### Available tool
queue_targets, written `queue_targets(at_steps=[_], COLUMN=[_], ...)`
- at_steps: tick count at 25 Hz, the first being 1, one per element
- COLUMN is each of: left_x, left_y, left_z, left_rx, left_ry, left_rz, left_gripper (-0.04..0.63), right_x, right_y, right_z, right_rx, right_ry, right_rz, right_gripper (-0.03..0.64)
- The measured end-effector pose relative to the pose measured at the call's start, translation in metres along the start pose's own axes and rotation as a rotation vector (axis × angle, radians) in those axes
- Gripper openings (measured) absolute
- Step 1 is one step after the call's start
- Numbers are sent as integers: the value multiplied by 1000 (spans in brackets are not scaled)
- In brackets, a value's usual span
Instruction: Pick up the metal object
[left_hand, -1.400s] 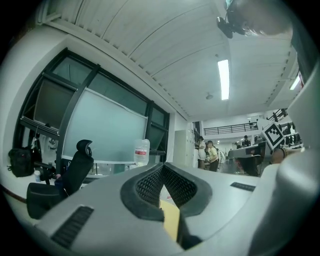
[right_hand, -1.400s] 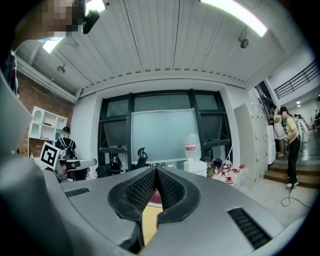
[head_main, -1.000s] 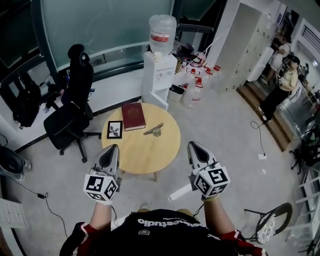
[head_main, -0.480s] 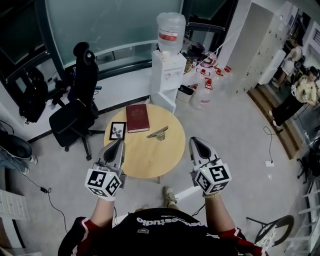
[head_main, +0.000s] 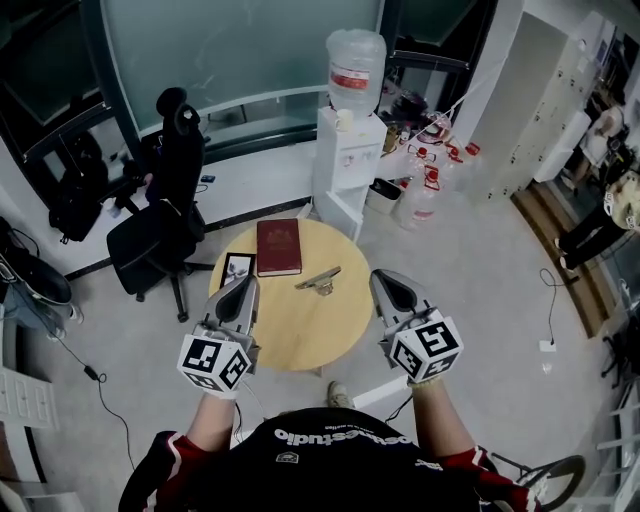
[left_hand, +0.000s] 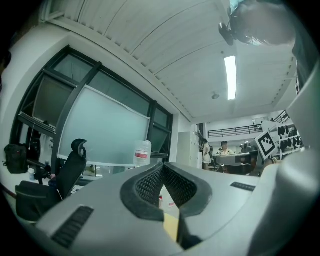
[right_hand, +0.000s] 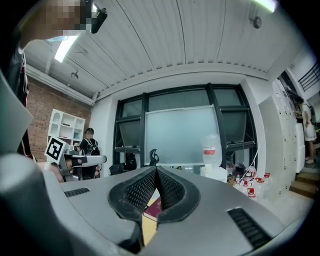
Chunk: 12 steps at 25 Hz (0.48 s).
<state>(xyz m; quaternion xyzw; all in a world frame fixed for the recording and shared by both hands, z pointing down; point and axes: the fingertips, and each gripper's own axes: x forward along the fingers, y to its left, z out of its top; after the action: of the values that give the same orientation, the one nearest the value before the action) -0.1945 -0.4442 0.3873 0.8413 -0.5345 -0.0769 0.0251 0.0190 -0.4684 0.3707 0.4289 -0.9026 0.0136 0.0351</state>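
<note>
A small metal object (head_main: 320, 281) lies on the round wooden table (head_main: 300, 335), right of centre near the far side. My left gripper (head_main: 243, 290) hovers over the table's left edge, its jaws pressed together at the tips with nothing in them. My right gripper (head_main: 386, 286) hangs level with it just off the table's right edge, shut and empty too. Both point away from me, and the metal object lies between them, slightly ahead. In the right gripper view, a corner of the red book (right_hand: 154, 209) shows through the gap below the tips (right_hand: 155, 170).
A dark red book (head_main: 278, 246) and a small framed picture (head_main: 235, 268) lie on the table's far left part. A black office chair (head_main: 160, 225) stands to the left, a water dispenser (head_main: 347, 160) beyond the table, and bottles (head_main: 425, 195) on the floor to its right. People stand at far right.
The view has moved closer to the table. Both grippers now reach the table's edges, where before they hung short of it. Their jaws have not changed.
</note>
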Motion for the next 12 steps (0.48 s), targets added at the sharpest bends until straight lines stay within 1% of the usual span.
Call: queue_targets(at_steps=[4,10,12], left_x=[5,8,9], left_y=[4,3,4], left_z=[-4,-10,-13], left_rx=[5,1,3], left_ry=[2,5,12], left_rz=[6,0,-6], left_gripper=[15,15,15], right_x=[8,12,16], right_y=[-3,-6,-7], right_z=[-6,-20,-24], right_rx=[1,-15,-18], right_ry=[8,48,57], right_rz=[14,28,25], right_gripper=[34,118,137])
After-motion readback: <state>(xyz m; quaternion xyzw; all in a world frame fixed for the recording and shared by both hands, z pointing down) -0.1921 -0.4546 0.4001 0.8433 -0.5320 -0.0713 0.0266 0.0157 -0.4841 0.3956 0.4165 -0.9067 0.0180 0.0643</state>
